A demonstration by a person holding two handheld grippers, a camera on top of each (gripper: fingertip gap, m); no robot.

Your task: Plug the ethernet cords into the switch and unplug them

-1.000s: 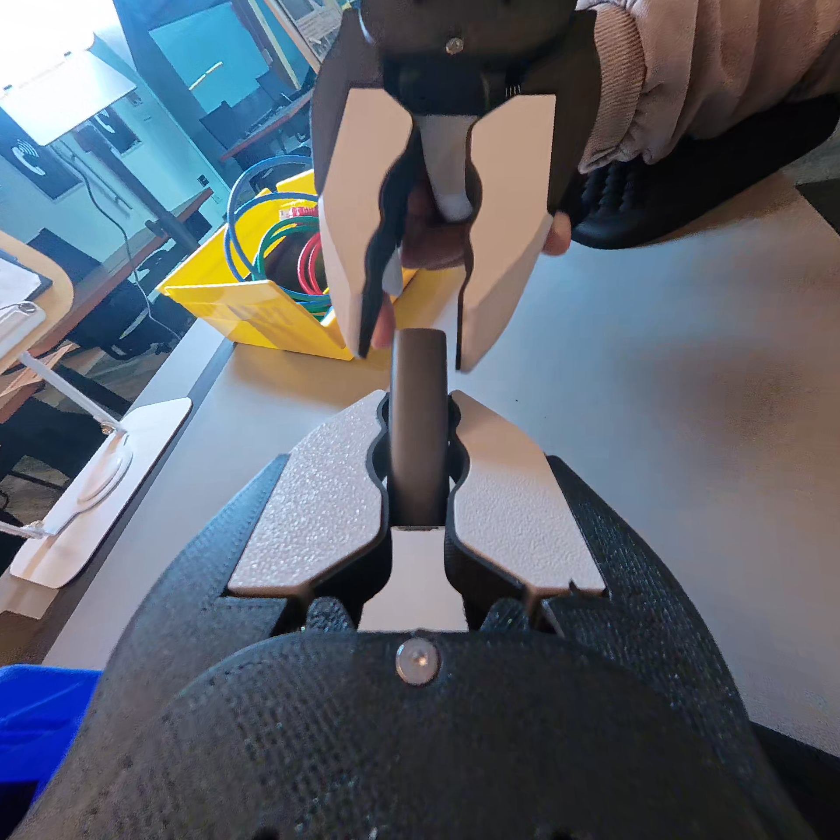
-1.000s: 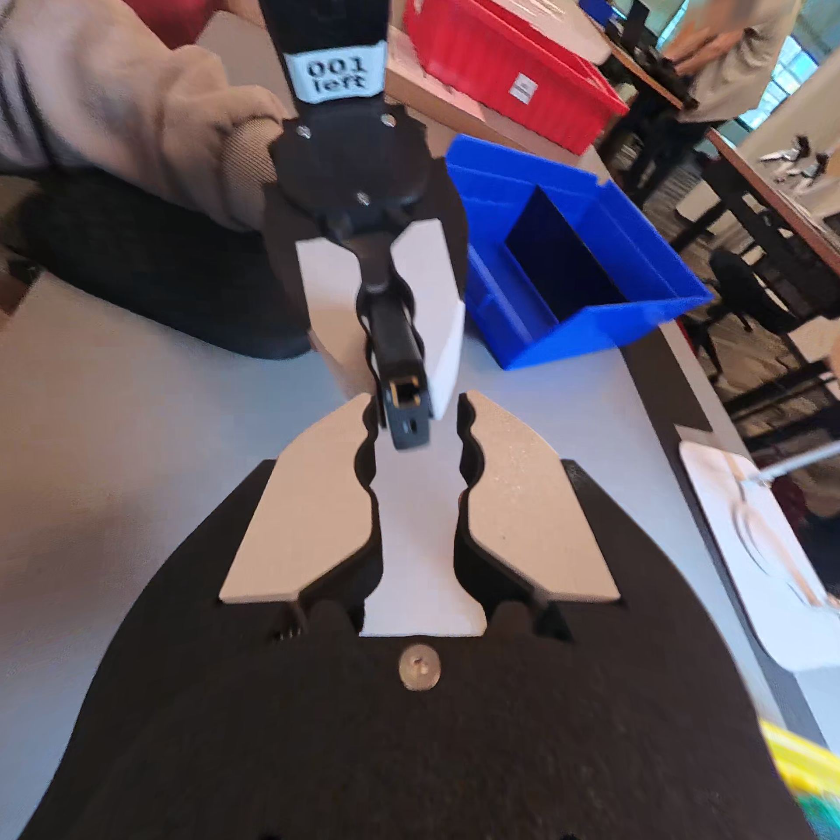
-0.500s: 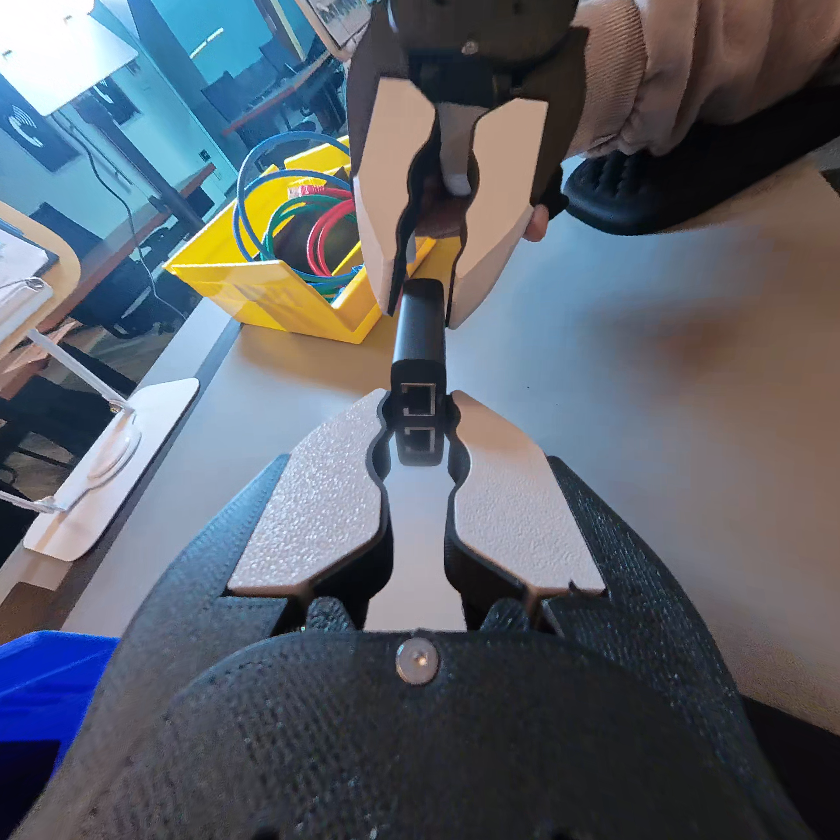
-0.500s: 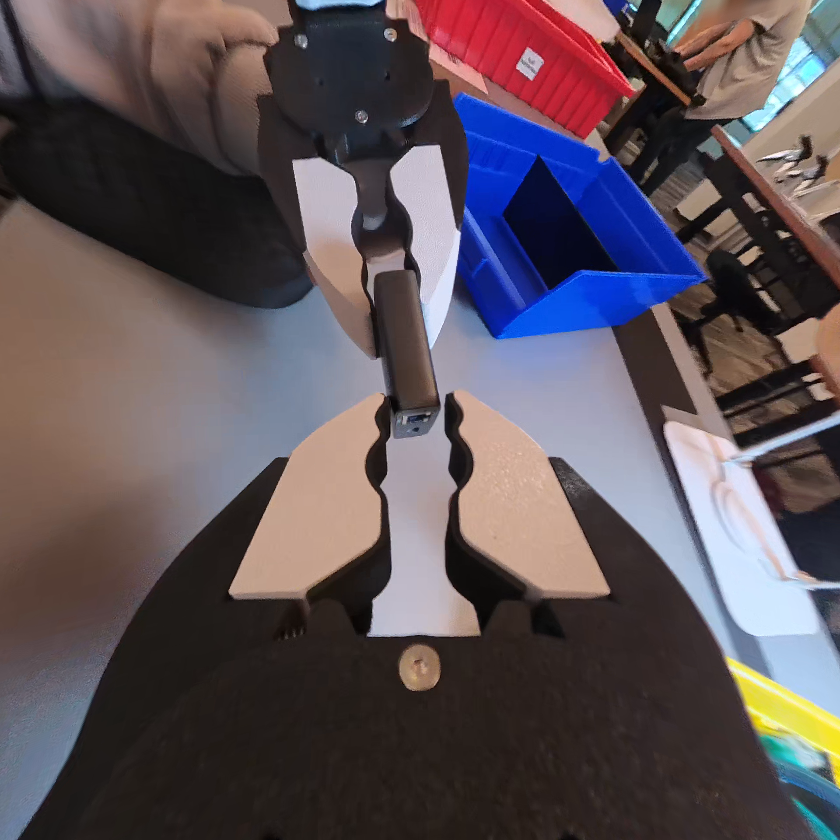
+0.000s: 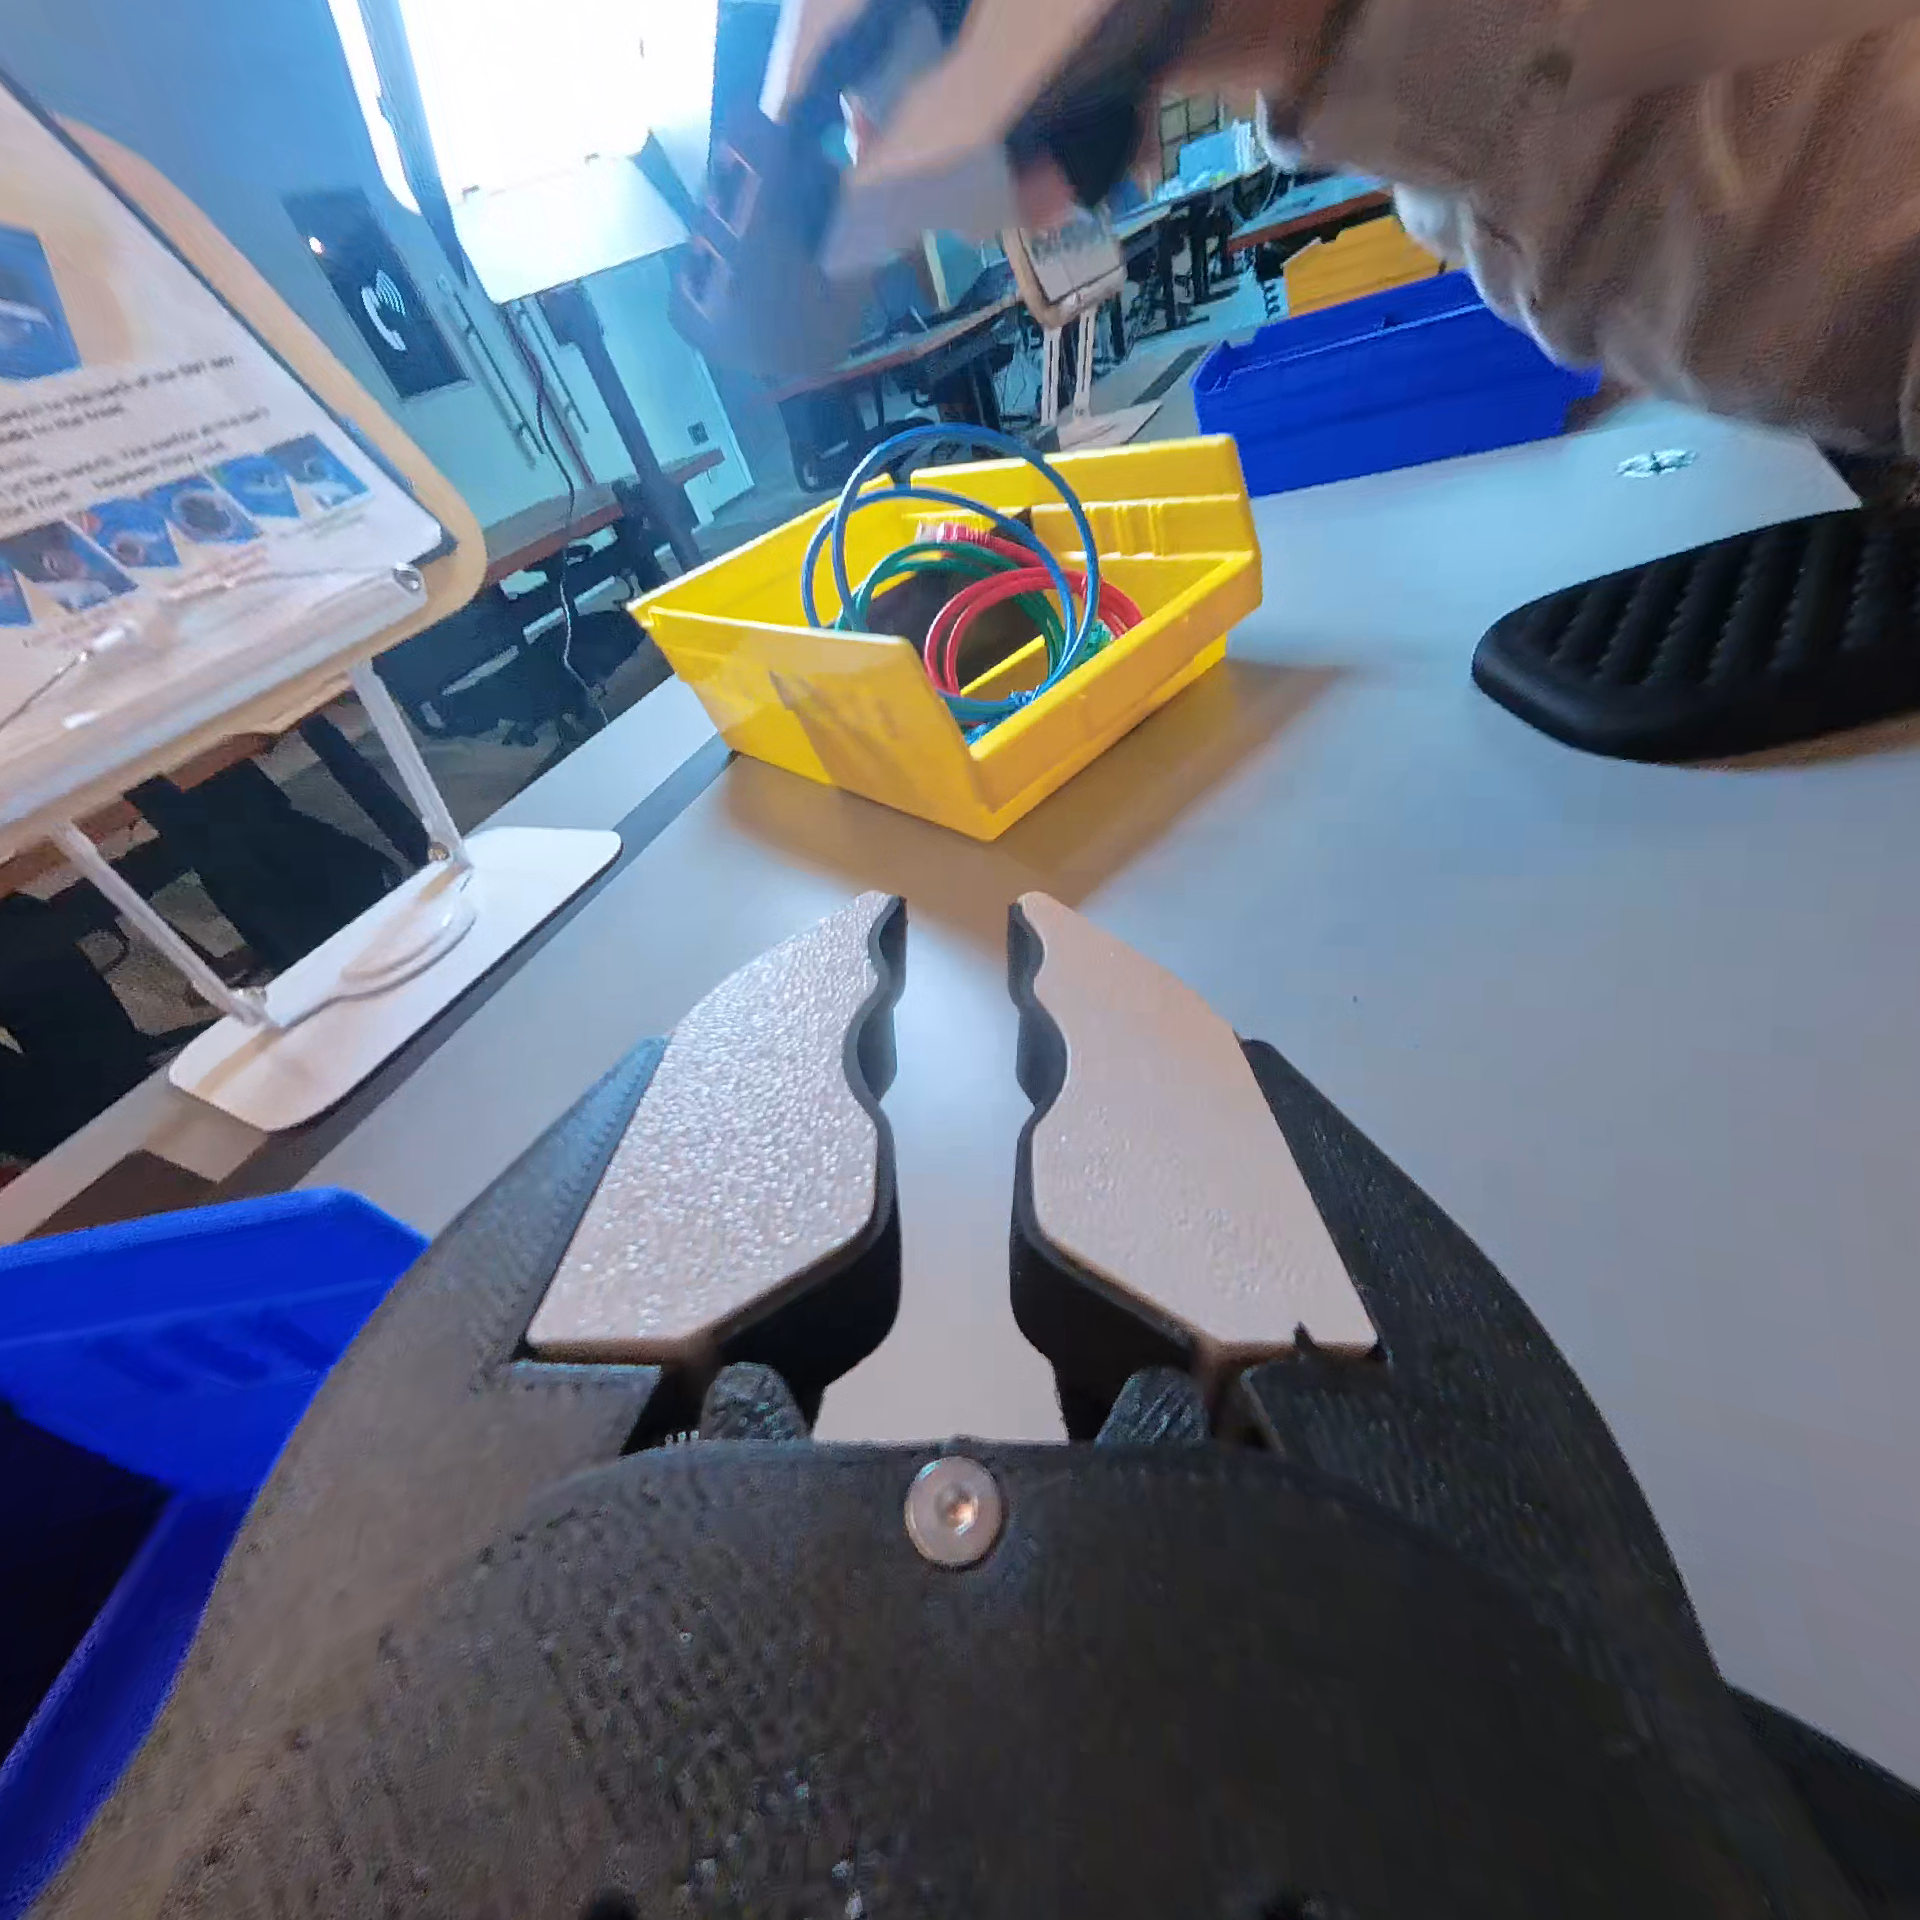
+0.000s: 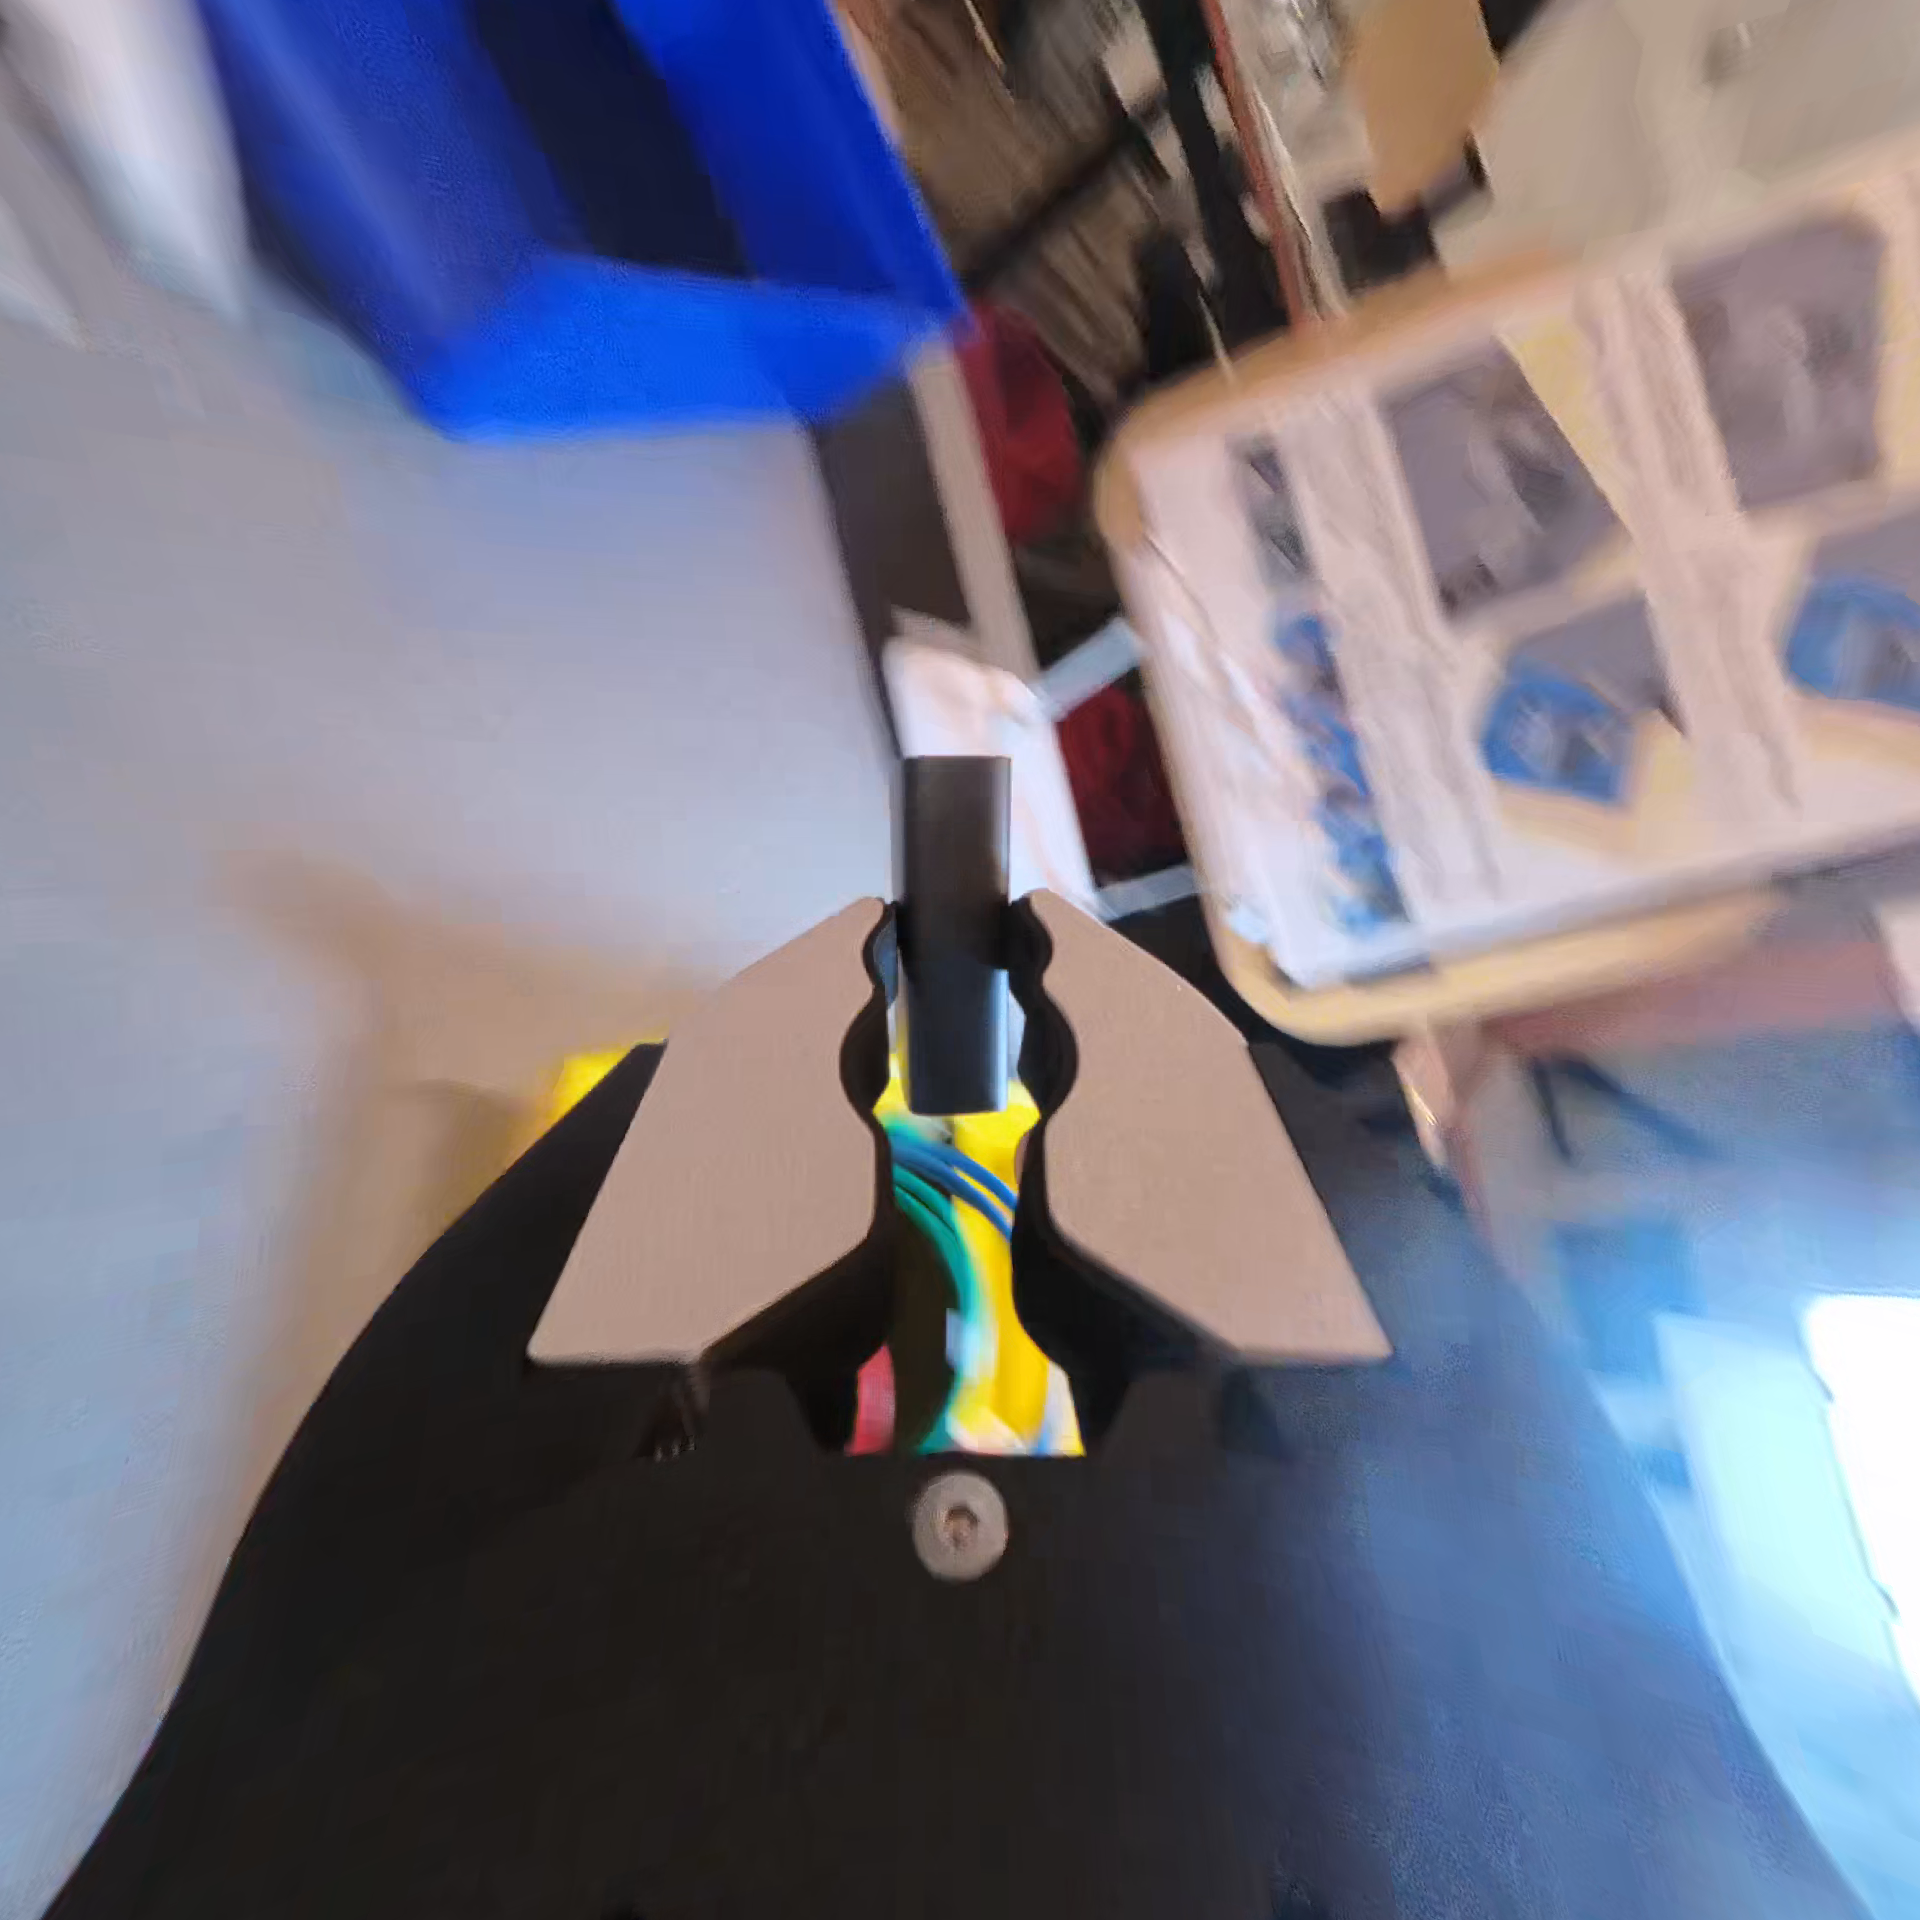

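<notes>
Surface: grey table, yellow bin of cords.
Left gripper: parted, empty.
Right gripper: clamps switch.
Handling: likely light, rigid, slick; grip its flat sides.

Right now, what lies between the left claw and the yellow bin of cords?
Only bare grey table. In the left wrist view nothing lies between the left claw, open and empty, and the yellow bin.

Daylight pours from a blown-out window at upper left in the left wrist view, casting a blue tint. The yellow bin throws a soft shadow on the counter. The right wrist view is heavily motion-blurred; both bend at the edges.
</notes>
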